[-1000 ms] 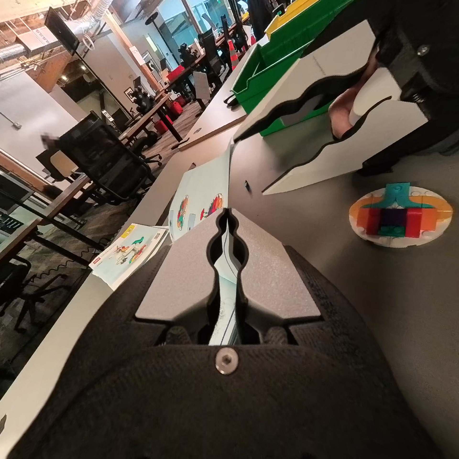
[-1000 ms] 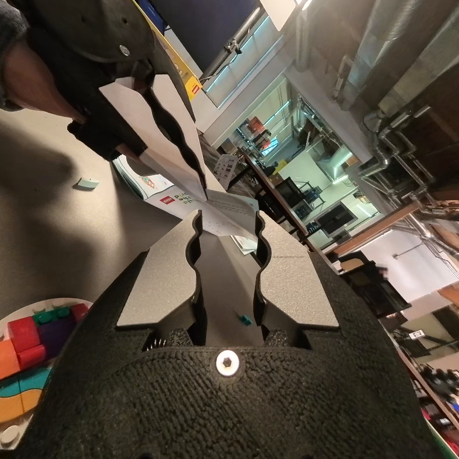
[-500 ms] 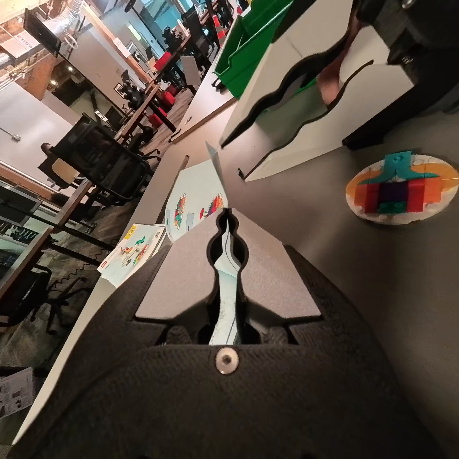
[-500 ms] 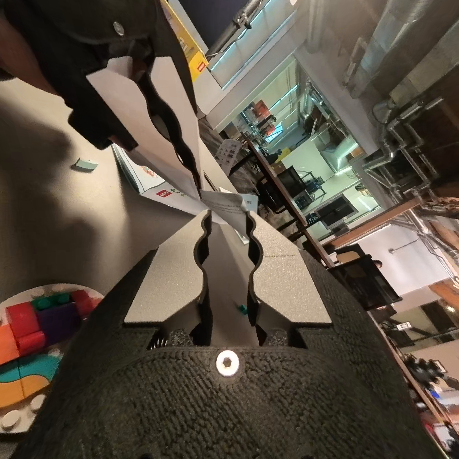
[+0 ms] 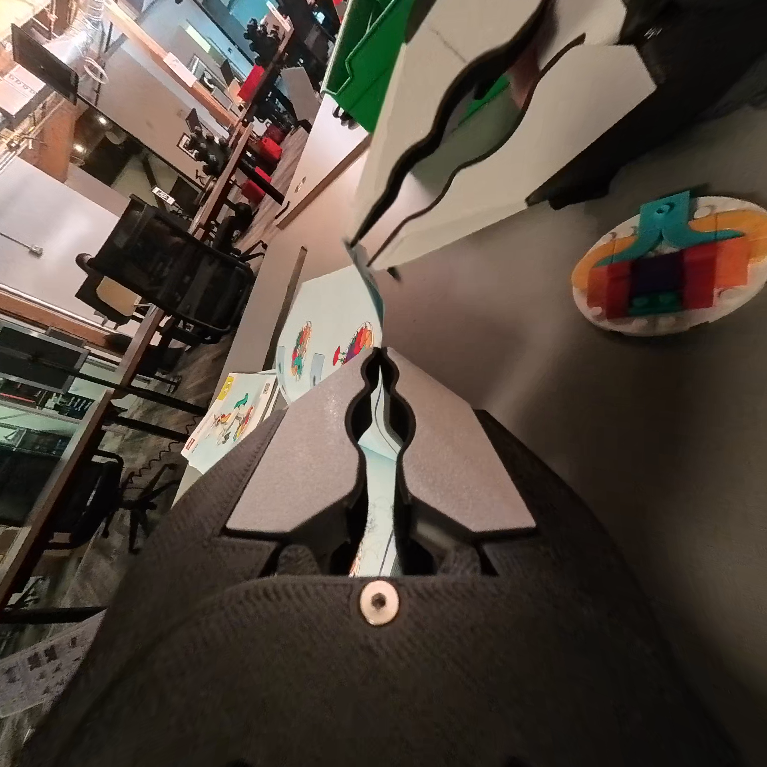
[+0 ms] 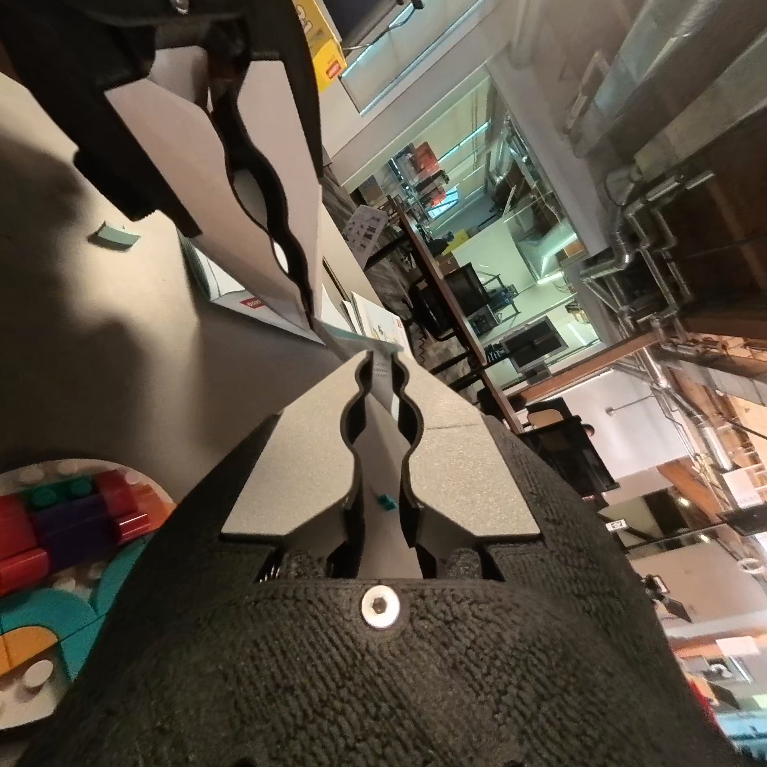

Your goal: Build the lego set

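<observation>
My left gripper (image 5: 379,352) is shut on a pale blue page (image 5: 375,452) of the open instruction booklet (image 5: 328,315) and holds it lifted off the table. My right gripper (image 6: 380,355) has its jaws closed to a thin slit on the far corner of that page (image 6: 379,369). It also shows in the left wrist view (image 5: 360,255), tips meeting the page edge. The left gripper shows in the right wrist view (image 6: 309,319). The round white Lego build (image 5: 672,269) with red, purple, orange and teal bricks lies to the right, and also shows in the right wrist view (image 6: 62,523).
A small teal brick (image 6: 386,501) and a pale teal piece (image 6: 114,238) lie loose on the dark table (image 5: 539,415). A second booklet (image 5: 232,415) lies near the table's left edge. Green bins (image 5: 361,62) and a yellow box (image 6: 326,58) stand at the back. There is about 4 cm between the tips of the two grippers.
My right gripper has moved in to the lifted page's corner and its jaws have gone from wide open to almost together. My left gripper has kept hold of the page.
</observation>
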